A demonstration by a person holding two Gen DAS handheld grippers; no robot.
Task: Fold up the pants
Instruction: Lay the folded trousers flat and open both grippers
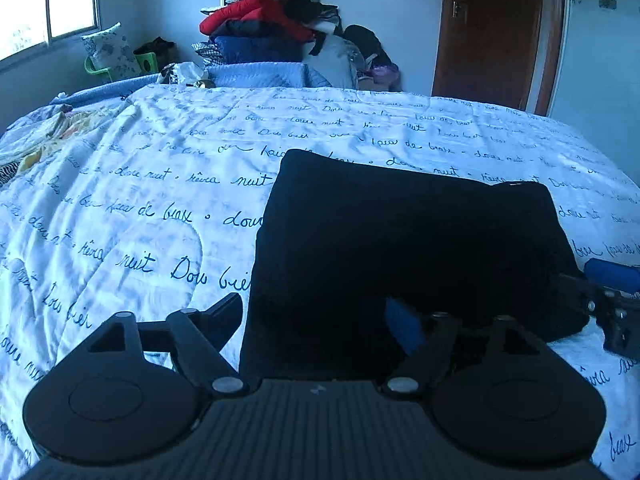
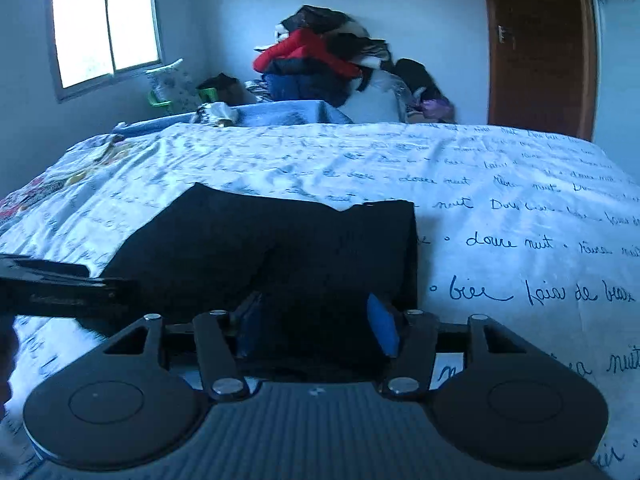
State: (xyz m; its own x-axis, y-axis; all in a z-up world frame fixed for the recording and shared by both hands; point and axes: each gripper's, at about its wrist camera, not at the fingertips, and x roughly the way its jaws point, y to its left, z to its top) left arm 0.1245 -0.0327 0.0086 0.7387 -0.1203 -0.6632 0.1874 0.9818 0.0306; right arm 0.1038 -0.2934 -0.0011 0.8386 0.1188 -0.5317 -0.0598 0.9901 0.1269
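We see the folded black fabric pants (image 1: 408, 248) lying plain and unpatterned on the white quilted bedspread (image 1: 140, 208), which is covered in rows of dark blue handwritten script. Our black plastic left gripper (image 1: 320, 320) and black plastic right gripper (image 2: 316, 324) carry blue pads. Beyond stand a bright red padded jacket (image 1: 256, 14) and a reddish-brown wooden door (image 1: 496, 32)

black pants (image 2: 256, 256) folded, tool (image 2: 316, 328) open above
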